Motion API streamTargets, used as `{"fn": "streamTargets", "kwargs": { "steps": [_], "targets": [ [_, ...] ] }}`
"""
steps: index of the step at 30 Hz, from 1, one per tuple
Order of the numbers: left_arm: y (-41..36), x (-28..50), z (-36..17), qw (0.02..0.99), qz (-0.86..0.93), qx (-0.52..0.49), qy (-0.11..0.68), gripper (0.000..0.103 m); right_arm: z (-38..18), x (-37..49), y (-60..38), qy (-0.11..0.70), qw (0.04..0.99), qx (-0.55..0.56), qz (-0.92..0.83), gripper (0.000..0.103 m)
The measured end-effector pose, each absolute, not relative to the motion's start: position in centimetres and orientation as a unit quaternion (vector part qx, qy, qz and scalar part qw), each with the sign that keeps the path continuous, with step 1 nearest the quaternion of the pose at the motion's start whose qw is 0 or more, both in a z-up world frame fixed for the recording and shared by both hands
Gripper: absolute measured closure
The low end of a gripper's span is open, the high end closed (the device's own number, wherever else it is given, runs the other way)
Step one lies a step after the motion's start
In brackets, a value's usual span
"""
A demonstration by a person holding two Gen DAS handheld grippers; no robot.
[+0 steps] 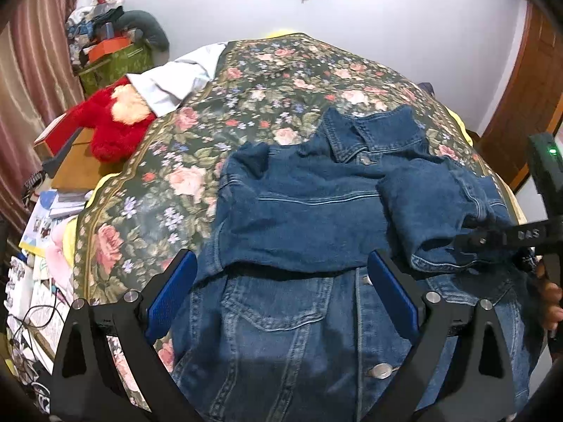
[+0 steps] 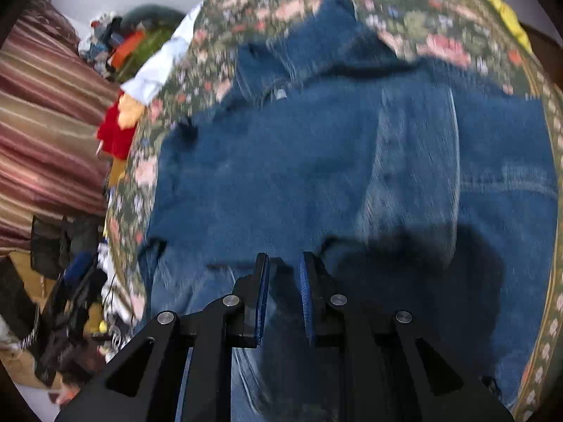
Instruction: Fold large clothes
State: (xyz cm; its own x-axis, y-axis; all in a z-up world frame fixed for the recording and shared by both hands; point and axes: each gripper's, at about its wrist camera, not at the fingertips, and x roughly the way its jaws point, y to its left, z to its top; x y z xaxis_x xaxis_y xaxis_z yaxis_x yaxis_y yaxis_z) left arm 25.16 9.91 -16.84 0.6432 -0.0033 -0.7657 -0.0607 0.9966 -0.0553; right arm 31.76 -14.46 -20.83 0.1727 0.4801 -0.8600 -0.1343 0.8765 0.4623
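Blur smears the right wrist view; the blue denim jacket (image 1: pixel 302 211) lies on the floral bedspread (image 1: pixel 169 161). Left gripper (image 1: pixel 281 288) is spread wide above it. Right gripper (image 2: pixel 284 274) is narrowly parted, gripping nothing clearly.

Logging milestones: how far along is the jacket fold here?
Done: both sleeves of the denim jacket are folded across its body on the floral bedspread. In hand: the right tongs, nearly closed, sit at the folded sleeve in a blurred view; a grip can't be confirmed. The left tongs hover open over the hem. Left: folding the body, which lies at full length.
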Motion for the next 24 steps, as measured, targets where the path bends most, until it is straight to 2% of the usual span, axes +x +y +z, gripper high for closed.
{"fn": "streamTargets", "kwargs": {
  "steps": [11, 15, 19, 24],
  "targets": [
    [-0.6, 29.9, -15.2, 0.903, -0.072, 0.071, 0.419, 0.005, -11.0, 29.1, -23.3, 0.489, 0.860, 0.040, 0.139, 0.089],
    [-5.5, 31.5, -16.1, 0.888, -0.124, 0.111, 0.429, 0.005, -11.5, 29.2, -26.7, 0.486, 0.868, 0.030, 0.097, 0.089],
    [-10.2, 33.4, -19.3, 0.858, -0.162, 0.164, 0.460, 0.005, -14.1, 29.7, -29.1, 0.516, 0.850, 0.061, 0.083, 0.089],
    [-12.8, 34.8, -22.0, 0.842, -0.157, 0.214, 0.469, 0.004, -16.7, 29.8, -30.4, 0.540, 0.834, 0.069, 0.085, 0.089]
  ]
}}
